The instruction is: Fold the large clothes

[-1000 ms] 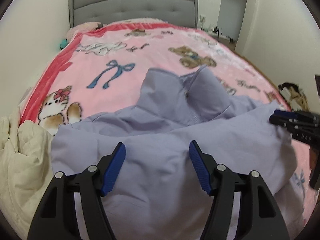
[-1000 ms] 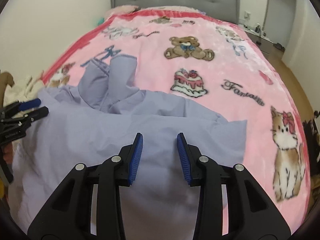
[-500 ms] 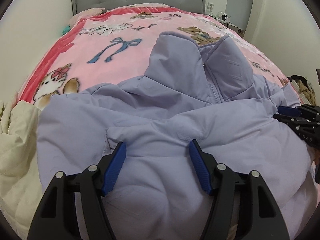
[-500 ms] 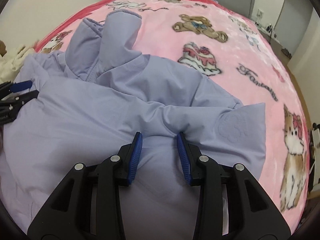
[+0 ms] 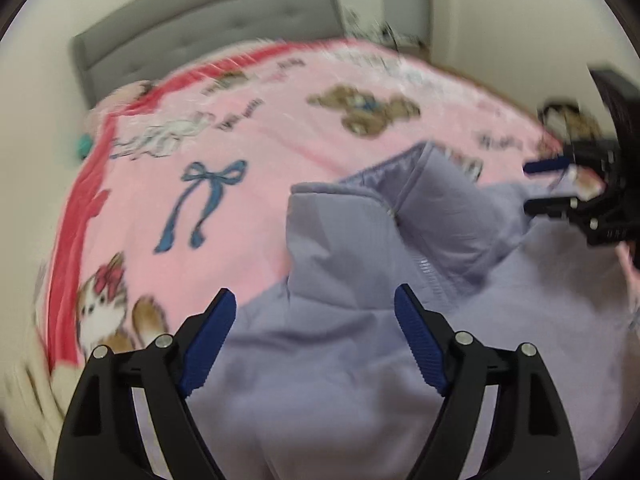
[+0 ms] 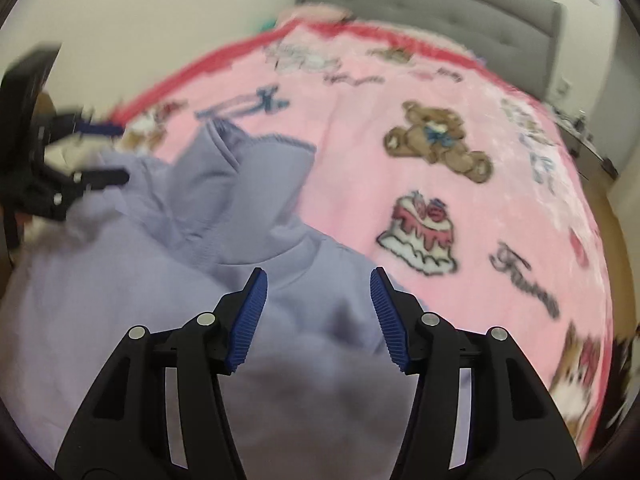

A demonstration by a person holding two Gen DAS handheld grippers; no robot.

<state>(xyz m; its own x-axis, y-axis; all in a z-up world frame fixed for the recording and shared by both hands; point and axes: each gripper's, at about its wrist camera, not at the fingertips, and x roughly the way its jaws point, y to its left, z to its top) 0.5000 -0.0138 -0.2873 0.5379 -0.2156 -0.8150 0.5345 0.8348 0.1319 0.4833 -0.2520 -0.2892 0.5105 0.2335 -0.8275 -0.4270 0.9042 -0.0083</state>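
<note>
The lilac puffer jacket (image 5: 360, 280) lies spread on the pink cartoon blanket (image 5: 260, 160), collar up and unfolded, while the left gripper (image 5: 314, 340) and right gripper (image 6: 318, 316) are both opening, pinching nothing, so every fold remains.

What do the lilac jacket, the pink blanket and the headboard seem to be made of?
Lilac jacket: probably smooth matte synthetic shell with padding, since it puffs softly and has a zip. Pink blanket: likely plush fleece, with a slight sheen and printed cartoons. Headboard: grey woven upholstery, button-tufted. Blur leaves the details open.
</note>
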